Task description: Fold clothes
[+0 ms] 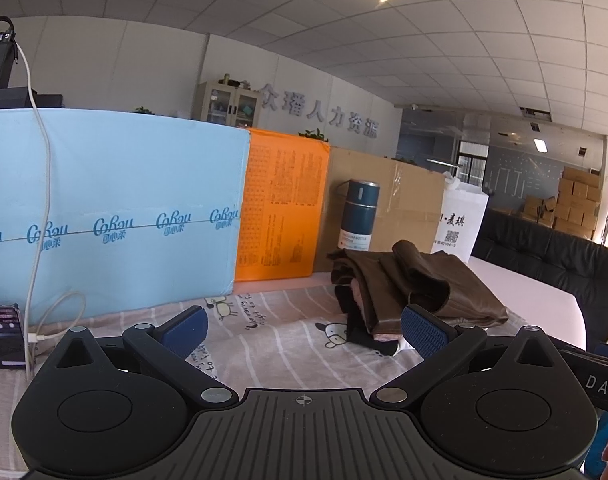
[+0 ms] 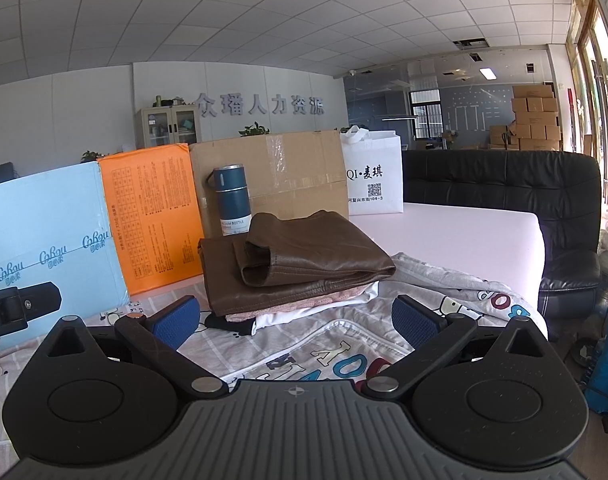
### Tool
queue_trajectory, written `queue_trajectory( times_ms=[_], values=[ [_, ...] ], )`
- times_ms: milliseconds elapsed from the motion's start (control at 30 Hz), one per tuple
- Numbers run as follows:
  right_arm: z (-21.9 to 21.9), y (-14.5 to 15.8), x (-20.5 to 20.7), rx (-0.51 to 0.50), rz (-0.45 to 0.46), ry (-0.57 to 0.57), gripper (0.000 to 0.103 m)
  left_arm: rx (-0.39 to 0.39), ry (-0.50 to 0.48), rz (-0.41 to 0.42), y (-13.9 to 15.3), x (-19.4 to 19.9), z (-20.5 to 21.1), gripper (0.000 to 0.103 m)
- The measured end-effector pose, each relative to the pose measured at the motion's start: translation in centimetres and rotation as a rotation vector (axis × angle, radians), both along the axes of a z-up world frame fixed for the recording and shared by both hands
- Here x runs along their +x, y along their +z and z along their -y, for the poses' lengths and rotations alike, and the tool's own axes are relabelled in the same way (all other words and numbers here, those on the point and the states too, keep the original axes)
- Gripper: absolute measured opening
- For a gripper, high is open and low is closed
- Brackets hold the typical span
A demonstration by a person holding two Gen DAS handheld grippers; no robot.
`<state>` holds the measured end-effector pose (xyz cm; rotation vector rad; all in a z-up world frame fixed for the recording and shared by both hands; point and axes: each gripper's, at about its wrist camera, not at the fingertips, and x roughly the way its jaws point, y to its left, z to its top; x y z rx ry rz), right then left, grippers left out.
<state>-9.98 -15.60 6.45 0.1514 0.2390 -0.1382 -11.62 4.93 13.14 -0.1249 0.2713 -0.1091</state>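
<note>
A folded brown leather garment (image 1: 416, 284) (image 2: 299, 260) lies on top of a small stack of folded clothes, with pink (image 2: 332, 296), white (image 2: 299, 312) and black layers under it. A light printed garment with big coloured letters (image 2: 344, 356) lies spread on the cartoon-print sheet (image 1: 271, 328) in front of the stack. My left gripper (image 1: 304, 330) is open and empty, just short of the stack. My right gripper (image 2: 293, 318) is open and empty above the printed garment.
A light blue box (image 1: 111, 208), an orange box (image 1: 281, 208), a cardboard box (image 2: 279, 176), a dark blue bottle (image 2: 229, 200) and a white bag (image 2: 374, 184) line the back. A phone and white cable (image 1: 39, 200) are at left. A black sofa (image 2: 504, 184) stands at right.
</note>
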Motion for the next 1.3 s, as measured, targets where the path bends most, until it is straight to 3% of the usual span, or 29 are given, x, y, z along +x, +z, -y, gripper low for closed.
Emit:
queue_trajectory(
  times_ms=[1300],
  values=[
    [-0.04,0.12,0.03,-0.003,0.001,0.005,0.103,0.019,-0.008,0.006,-0.04,-0.01,0.14,0.103]
  ],
)
